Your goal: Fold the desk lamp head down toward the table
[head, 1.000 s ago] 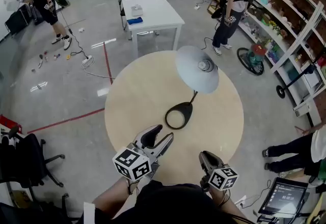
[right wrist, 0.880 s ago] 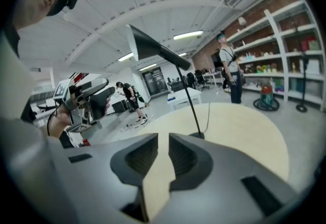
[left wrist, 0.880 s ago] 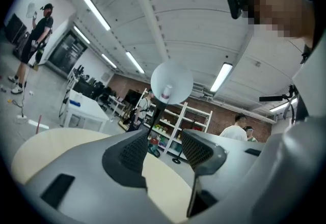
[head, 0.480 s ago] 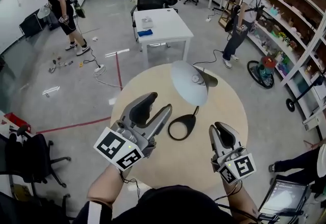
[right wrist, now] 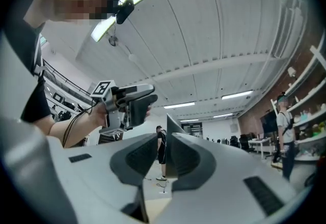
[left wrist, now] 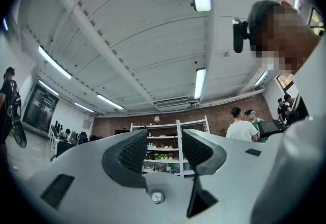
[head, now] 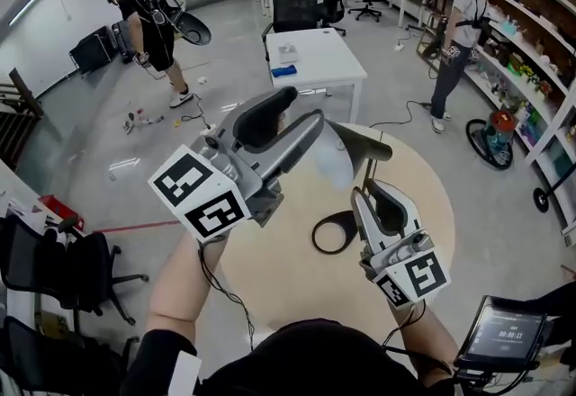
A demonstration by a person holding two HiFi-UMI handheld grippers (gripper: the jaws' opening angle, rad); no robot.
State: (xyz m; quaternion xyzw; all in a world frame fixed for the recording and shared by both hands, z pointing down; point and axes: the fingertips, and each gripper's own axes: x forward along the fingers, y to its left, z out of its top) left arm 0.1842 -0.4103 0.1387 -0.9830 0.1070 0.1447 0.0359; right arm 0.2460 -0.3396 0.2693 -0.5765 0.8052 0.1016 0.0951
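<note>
The desk lamp stands on the round beige table [head: 270, 273]. Its black ring base [head: 335, 232] shows between my two grippers. The grey shade [head: 337, 162] is upright and largely hidden behind my left gripper [head: 297, 111], which is raised high with its jaws open and empty. In the left gripper view, the left gripper [left wrist: 164, 147] points up at the ceiling and shelves. My right gripper [head: 373, 193] sits just right of the lamp's arm, jaws a little apart. In the right gripper view, the shade's edge [right wrist: 168, 126] shows in the narrow gap of the right gripper [right wrist: 164, 142]; contact is unclear.
A white desk [head: 315, 57] stands beyond the table. Several people stand around the room, one at the far left [head: 153, 25] and one by the right-hand shelves [head: 531, 34]. Office chairs [head: 54, 268] sit at the left. A tablet [head: 499, 336] is at the lower right.
Both grippers have risen from the table's near edge. The left one has come up high and now covers most of the lamp shade. The right one has moved in beside the lamp's arm.
</note>
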